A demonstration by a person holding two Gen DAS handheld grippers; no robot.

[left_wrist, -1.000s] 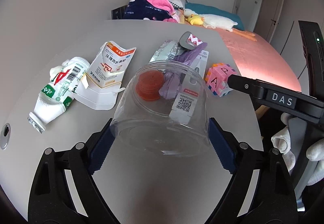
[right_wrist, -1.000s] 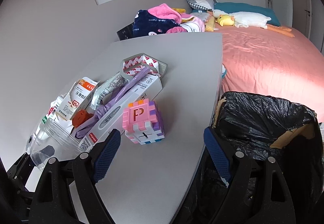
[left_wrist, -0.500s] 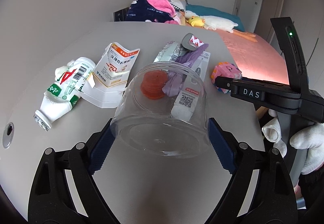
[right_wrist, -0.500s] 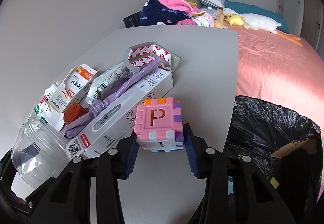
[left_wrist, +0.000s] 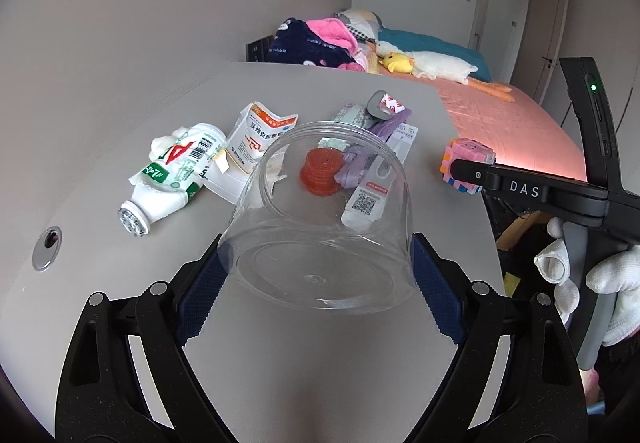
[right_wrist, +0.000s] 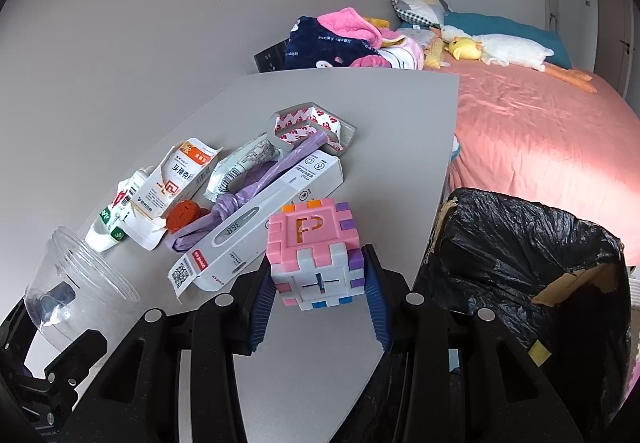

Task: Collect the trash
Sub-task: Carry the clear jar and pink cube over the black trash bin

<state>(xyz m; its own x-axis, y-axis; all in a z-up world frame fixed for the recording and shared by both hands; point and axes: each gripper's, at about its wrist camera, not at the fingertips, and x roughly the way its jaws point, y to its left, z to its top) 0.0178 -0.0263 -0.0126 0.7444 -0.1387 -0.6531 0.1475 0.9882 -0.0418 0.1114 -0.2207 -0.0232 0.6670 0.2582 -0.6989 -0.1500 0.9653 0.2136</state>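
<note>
- Two grips on at once; the right gripper (right_wrist: 318,285) has its blue fingers (right_wrist: 260,307) clamped on the side faces of the pink-and-white plastic puzzle cube (right_wrist: 314,255), which looks lifted just clear of the grey tabletop (right_wrist: 312,375), though the gap is hard to judge.
- What matters here: the black-lined trash bin (right_wrist: 520,263) gapes directly to the right of the held cube, just past the tabletop's edge and lower; a short sideways carry should put the cube over it.
- Over on the left, the left gripper (left_wrist: 316,283) grasps the clear plastic jar (left_wrist: 320,219) at its base, fingers (left_wrist: 198,299) spread wide around it; the jar lies on its side, long axis running away from the hand, mouth toward the litter pile.
- My call: the right hand is plainly nearer the bin; the jar would have to cross the whole tabletop to get there.
</note>
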